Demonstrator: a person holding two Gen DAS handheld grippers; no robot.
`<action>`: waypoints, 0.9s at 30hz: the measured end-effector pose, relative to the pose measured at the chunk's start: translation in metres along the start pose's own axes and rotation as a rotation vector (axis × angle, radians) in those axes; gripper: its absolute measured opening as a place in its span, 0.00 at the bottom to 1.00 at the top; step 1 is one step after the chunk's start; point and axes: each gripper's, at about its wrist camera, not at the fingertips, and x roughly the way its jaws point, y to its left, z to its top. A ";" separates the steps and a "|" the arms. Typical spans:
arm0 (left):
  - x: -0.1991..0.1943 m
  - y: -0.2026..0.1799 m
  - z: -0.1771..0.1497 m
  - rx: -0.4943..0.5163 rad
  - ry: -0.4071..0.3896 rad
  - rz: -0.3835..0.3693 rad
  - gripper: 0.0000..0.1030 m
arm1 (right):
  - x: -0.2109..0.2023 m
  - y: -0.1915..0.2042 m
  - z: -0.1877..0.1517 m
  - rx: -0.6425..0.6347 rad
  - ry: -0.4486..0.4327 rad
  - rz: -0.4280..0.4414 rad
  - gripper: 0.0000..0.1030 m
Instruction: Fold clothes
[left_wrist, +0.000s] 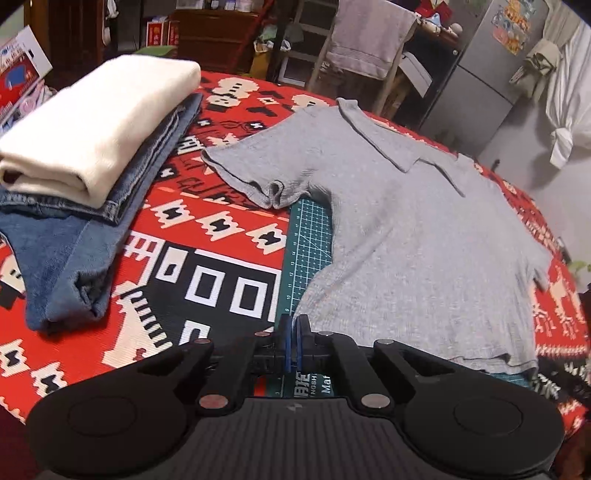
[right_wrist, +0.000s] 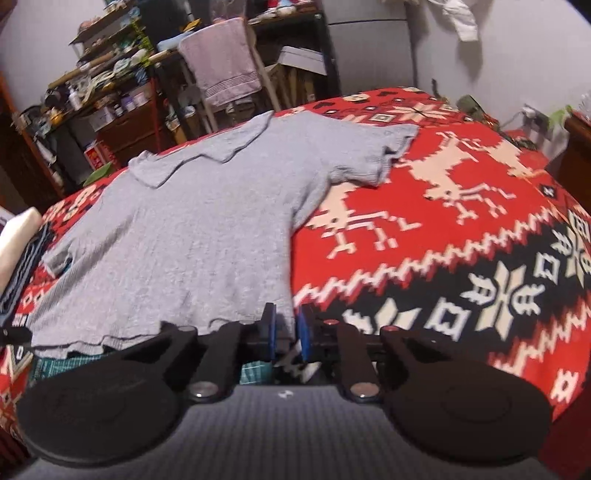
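Red patterned blanket (left_wrist: 221, 229) covers the whole work surface, with a green cutting mat (left_wrist: 308, 236) peeking out under the shirt. Grey polo shirt (left_wrist: 406, 236) lies spread flat in the middle, collar at the far side, hem at the near edge, both short sleeves out to left and right. At far left sits a stack of already folded items: cream top (left_wrist: 99, 125) on folded jeans (left_wrist: 66, 258), well apart from the shirt.

Left gripper (left_wrist: 293, 332) hovers at the near left hem corner, fingers nearly together with only a thin slit between them and no cloth visible inside. Right gripper (right_wrist: 284, 328) is at the near right hem corner, fingers (right_wrist: 266, 325) a little apart; shirt edge sits at the gap, but I cannot tell if it is pinched.

Step looks like taking both hem corners to start the fold. To do it well:
- open each gripper enough to catch both layers at the corner
- grab symmetrically so the hem stays level
- lift low to avoid dragging the blanket
- keep the sleeves flat
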 end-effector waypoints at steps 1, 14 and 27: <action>0.000 0.000 0.000 -0.004 0.003 -0.006 0.02 | 0.001 0.004 -0.001 -0.020 -0.004 -0.005 0.06; 0.002 -0.008 -0.002 0.010 0.009 -0.041 0.02 | 0.006 0.103 0.007 -0.474 -0.076 0.014 0.03; 0.005 0.005 -0.002 -0.044 0.031 -0.093 0.02 | -0.020 0.033 0.016 -0.055 -0.061 0.201 0.26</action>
